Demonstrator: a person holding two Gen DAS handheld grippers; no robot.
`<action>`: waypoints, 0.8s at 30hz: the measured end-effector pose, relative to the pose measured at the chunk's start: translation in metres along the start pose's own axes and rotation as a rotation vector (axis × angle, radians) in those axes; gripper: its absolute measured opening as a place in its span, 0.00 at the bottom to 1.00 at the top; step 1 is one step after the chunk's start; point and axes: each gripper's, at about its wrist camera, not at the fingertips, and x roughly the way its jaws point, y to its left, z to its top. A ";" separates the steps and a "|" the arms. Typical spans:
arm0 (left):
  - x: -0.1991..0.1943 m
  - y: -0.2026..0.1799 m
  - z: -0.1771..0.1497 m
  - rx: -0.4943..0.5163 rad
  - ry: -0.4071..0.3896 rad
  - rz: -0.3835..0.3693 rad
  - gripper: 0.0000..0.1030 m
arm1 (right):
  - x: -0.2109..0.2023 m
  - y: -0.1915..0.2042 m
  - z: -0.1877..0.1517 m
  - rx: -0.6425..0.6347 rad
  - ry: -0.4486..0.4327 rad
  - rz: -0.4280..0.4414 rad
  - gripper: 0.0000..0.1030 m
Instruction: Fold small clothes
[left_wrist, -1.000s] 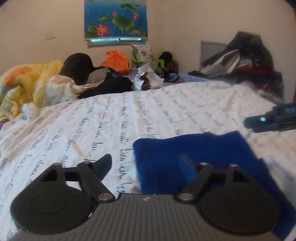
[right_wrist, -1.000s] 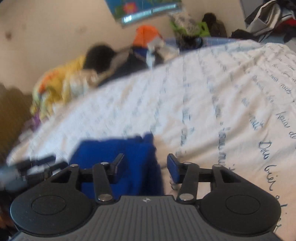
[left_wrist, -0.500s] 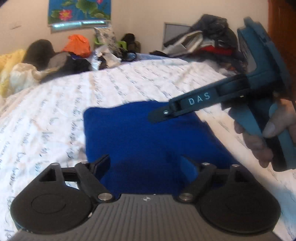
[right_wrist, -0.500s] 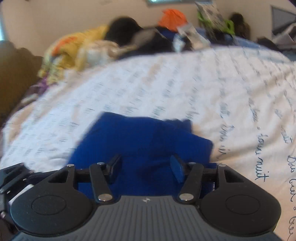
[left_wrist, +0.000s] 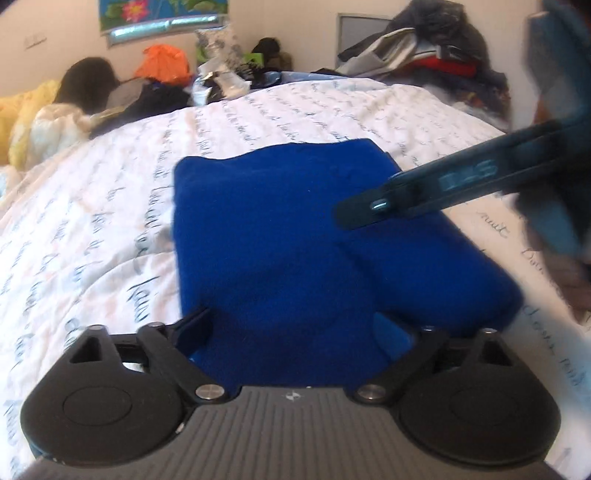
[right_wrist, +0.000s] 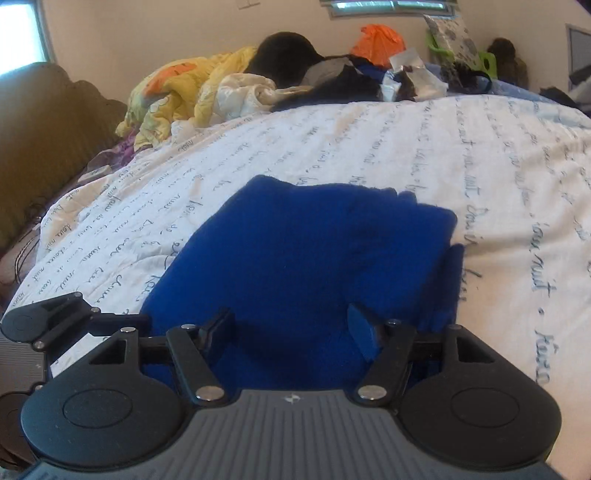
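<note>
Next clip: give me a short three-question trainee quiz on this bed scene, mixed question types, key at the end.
1. True or false: the blue garment hangs in the air between both grippers.
2. Which colour is the bag at the far side of the bed?
A) green
B) orange
C) pink
3. Fill in: the bedsheet is white, printed with lines of ____.

Key:
1. False; it lies on the sheet, and neither the left gripper nor the right gripper pinches it while their jaws are opening.
2. B
3. handwriting
</note>
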 end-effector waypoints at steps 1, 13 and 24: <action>-0.008 0.002 -0.002 -0.011 -0.008 0.017 0.87 | -0.017 0.005 -0.001 0.003 -0.013 -0.016 0.65; -0.031 0.003 -0.043 -0.167 0.093 0.122 1.00 | -0.079 0.020 -0.106 0.069 0.014 -0.243 0.96; -0.031 0.000 -0.049 -0.187 0.074 0.153 1.00 | -0.065 0.042 -0.116 0.038 0.013 -0.383 1.00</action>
